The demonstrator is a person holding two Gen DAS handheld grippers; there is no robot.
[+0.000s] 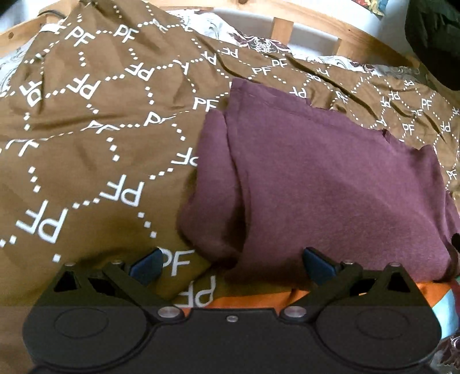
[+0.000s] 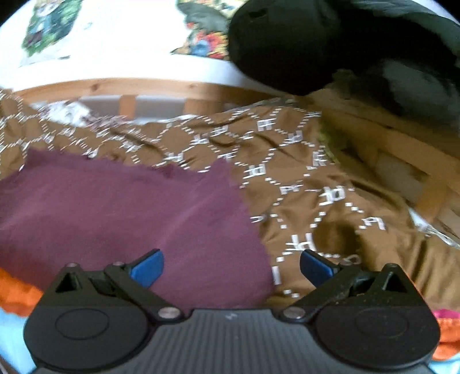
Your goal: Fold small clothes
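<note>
Only the left wrist view shows the folded left edge of the maroon knit garment (image 1: 330, 184), with its 2 rolled layers; only the right wrist view shows its flat right edge and a black bundle (image 2: 330, 43) behind. The garment lies on a brown bedcover printed with white PF letters (image 1: 86, 138). The left gripper (image 1: 231, 263) stands wide apart, empty, over the garment's near edge. The right gripper (image 2: 231, 266), equally spread, straddles its right edge.

A brown bedspread printed with white "PF" letters and dotted diamonds (image 1: 95, 161) covers the bed. Behind it runs a pale wooden bed rail (image 1: 310, 17), and a dark bundled fabric heap (image 2: 330, 43) rests above it.
</note>
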